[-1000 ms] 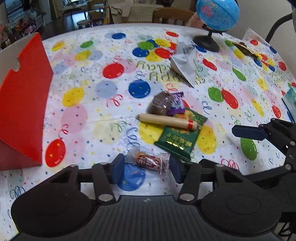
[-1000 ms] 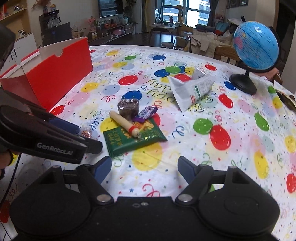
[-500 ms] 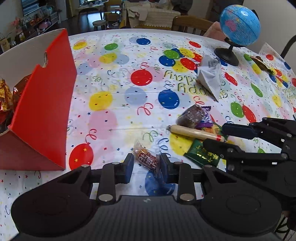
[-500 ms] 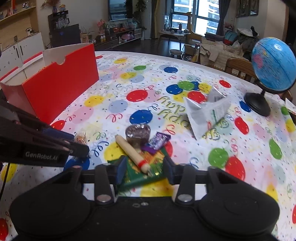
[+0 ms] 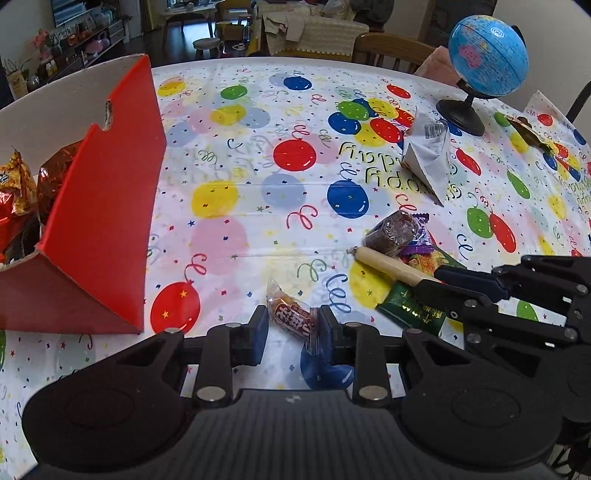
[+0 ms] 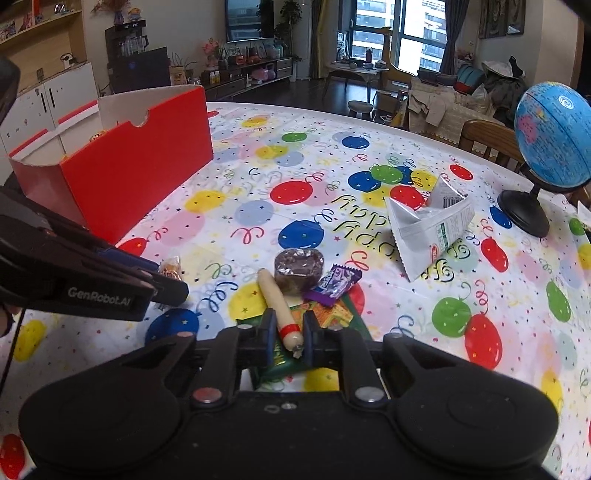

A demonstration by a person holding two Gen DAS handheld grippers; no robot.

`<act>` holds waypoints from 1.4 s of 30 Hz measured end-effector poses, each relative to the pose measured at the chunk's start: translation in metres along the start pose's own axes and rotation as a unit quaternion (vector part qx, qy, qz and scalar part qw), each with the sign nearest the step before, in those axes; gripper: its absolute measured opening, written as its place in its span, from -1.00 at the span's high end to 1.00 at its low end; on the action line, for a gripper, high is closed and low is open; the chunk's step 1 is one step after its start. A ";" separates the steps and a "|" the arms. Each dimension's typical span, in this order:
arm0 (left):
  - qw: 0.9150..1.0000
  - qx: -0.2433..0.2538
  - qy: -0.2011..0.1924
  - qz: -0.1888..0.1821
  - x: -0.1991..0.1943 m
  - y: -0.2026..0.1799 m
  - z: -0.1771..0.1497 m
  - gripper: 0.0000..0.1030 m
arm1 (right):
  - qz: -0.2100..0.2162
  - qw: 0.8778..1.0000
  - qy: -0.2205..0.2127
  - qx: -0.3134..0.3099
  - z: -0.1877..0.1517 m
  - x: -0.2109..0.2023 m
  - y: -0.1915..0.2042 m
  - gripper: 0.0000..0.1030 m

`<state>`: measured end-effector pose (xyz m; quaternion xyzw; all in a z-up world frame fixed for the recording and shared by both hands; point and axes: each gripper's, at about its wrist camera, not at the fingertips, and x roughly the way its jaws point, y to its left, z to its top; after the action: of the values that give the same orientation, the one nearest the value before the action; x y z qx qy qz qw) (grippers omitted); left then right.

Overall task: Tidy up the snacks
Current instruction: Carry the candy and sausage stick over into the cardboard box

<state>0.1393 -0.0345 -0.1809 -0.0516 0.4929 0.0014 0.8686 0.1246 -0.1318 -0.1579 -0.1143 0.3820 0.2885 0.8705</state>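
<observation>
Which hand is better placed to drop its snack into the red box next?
Left, probably. The left gripper is shut on the candy and sits nearer the red box. The right gripper, shut on the sausage, is farther over.

a home living room: television (image 6: 246, 17), sideboard (image 6: 255, 72), wooden chair (image 6: 487, 142), balloon-print tablecloth (image 6: 258, 206).

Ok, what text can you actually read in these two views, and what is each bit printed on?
"GenRobot.AI": side of the left gripper.
"Happy birthday": tablecloth, upside down to the cameras.
Green packet: gold characters, too blurred to read.
White bag: barcode and label, too small.
Small wrapped snack: print unreadable.
</observation>
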 end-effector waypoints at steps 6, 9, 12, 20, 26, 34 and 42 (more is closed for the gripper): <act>1.000 -0.010 -0.002 -0.008 -0.017 0.006 -0.002 0.45 | 0.008 1.000 -0.005 0.024 0.000 -0.018 0.008 0.83; 1.000 -0.013 -0.004 -0.006 -0.026 0.007 -0.003 0.45 | 0.009 0.999 -0.012 0.033 0.001 -0.028 0.013 0.83; 1.000 -0.015 -0.010 -0.005 -0.036 0.008 -0.005 0.45 | 0.009 0.999 -0.023 0.037 0.004 -0.038 0.018 0.83; 0.999 -0.012 -0.036 -0.008 -0.074 0.016 -0.002 0.45 | 0.004 0.998 -0.051 0.040 0.019 -0.066 0.037 0.83; 0.998 0.005 -0.058 -0.016 -0.102 0.029 0.006 0.45 | -0.016 0.996 -0.076 0.039 0.038 -0.088 0.060 0.83; 0.996 0.017 -0.080 -0.023 -0.135 0.064 0.016 0.45 | -0.029 0.993 -0.104 0.044 0.066 -0.103 0.097 0.83; 0.995 0.013 -0.093 -0.019 -0.157 0.113 0.025 0.45 | -0.031 0.991 -0.122 0.038 0.095 -0.099 0.137 0.83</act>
<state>0.0739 0.0874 -0.0437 -0.0494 0.4084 -0.0172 0.9113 0.0465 -0.0223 -0.0177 -0.0565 0.2797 0.2588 0.9228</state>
